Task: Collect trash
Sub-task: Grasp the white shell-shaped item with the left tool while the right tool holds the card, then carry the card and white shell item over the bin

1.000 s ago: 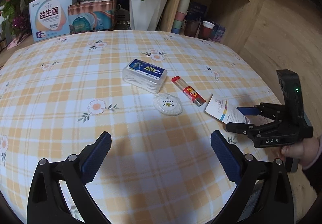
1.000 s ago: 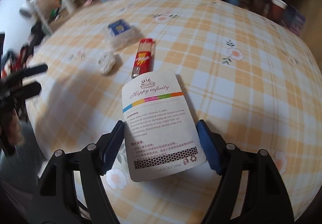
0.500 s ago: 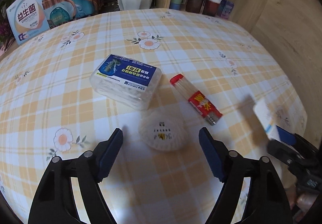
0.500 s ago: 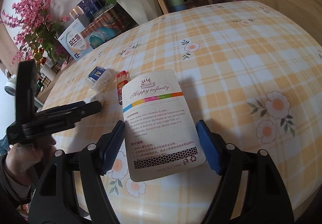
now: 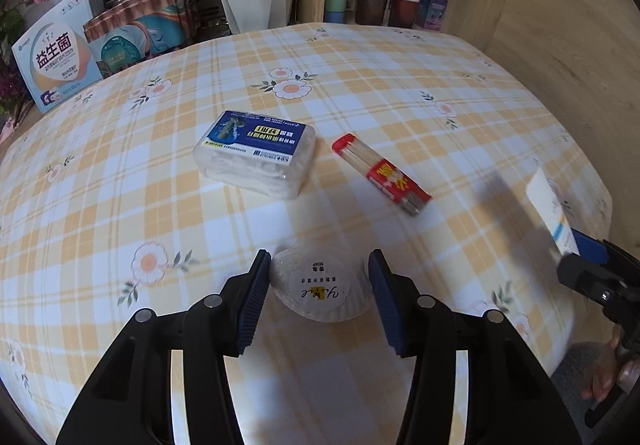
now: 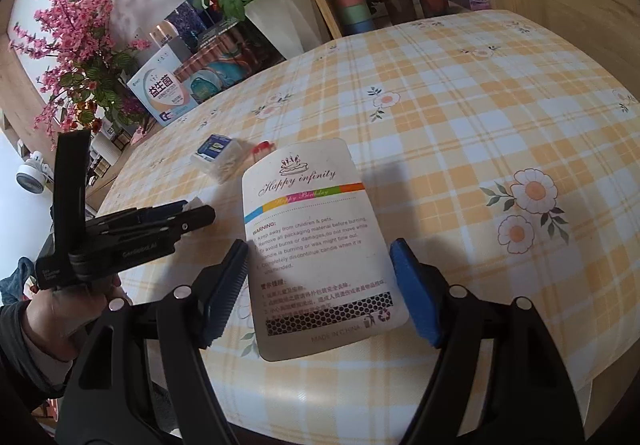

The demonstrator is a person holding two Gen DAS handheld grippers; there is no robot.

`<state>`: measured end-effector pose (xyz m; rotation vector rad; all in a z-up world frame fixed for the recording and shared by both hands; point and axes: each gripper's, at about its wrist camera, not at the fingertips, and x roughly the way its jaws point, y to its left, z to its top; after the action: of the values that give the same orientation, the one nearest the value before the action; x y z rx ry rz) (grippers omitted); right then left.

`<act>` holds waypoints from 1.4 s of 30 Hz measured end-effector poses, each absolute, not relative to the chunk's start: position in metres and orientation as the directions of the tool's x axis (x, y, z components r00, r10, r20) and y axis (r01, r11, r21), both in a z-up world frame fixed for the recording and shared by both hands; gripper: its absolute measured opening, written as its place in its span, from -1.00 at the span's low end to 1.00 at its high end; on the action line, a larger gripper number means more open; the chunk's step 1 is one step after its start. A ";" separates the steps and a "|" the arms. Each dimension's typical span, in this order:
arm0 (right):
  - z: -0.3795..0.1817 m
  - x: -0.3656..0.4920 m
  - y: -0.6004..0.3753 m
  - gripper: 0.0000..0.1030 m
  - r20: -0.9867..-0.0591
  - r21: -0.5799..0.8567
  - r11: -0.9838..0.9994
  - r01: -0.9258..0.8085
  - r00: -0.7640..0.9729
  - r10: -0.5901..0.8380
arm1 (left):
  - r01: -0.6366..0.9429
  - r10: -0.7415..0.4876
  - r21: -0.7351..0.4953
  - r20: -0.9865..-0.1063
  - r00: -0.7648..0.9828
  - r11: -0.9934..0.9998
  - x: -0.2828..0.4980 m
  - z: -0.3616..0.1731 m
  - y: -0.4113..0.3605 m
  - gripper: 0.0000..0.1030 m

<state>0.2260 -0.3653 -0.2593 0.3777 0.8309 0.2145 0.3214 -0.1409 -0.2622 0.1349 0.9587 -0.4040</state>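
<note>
Two views are given. Only from the left wrist is the round soap packet (image 5: 318, 291) shown whole, between the closing pads of the left gripper (image 5: 318, 295); contact cannot be told. In the right wrist view that packet is almost hidden behind the left gripper (image 6: 196, 211). The candle card (image 6: 316, 241) is clamped upright in the right gripper (image 6: 320, 281), above the tablecloth (image 6: 480, 117). One floss box (image 5: 256, 153) and one toothpick tube (image 5: 382, 173) are counted; the tube is mostly covered in the right view.
</note>
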 end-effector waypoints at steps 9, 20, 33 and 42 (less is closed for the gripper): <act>-0.239 0.195 -0.341 0.41 -0.651 0.418 0.904 -0.092 0.663 0.369 | 0.402 -0.327 -0.097 -0.764 0.557 0.911 0.258 -0.215 -0.117 -0.05; -0.217 0.142 -0.305 0.41 -0.645 0.385 0.904 -0.187 0.646 0.408 | 0.372 -0.372 -0.157 -0.684 0.627 0.915 0.170 -0.168 -0.079 -0.05; -0.219 0.092 -0.255 0.41 -0.697 0.314 0.904 -0.291 0.575 0.428 | 0.354 -0.414 -0.227 -0.624 0.663 0.907 0.104 -0.144 -0.042 -0.05; -0.217 0.074 -0.226 0.43 -0.718 0.273 0.894 -0.356 0.542 0.436 | 0.331 -0.422 -0.262 -0.595 0.684 0.907 0.081 -0.137 -0.014 -0.05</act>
<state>0.0743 -0.2257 -0.2173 0.0987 0.8799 0.4710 0.0811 -0.0140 -0.1372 -0.1379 0.6998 -0.4230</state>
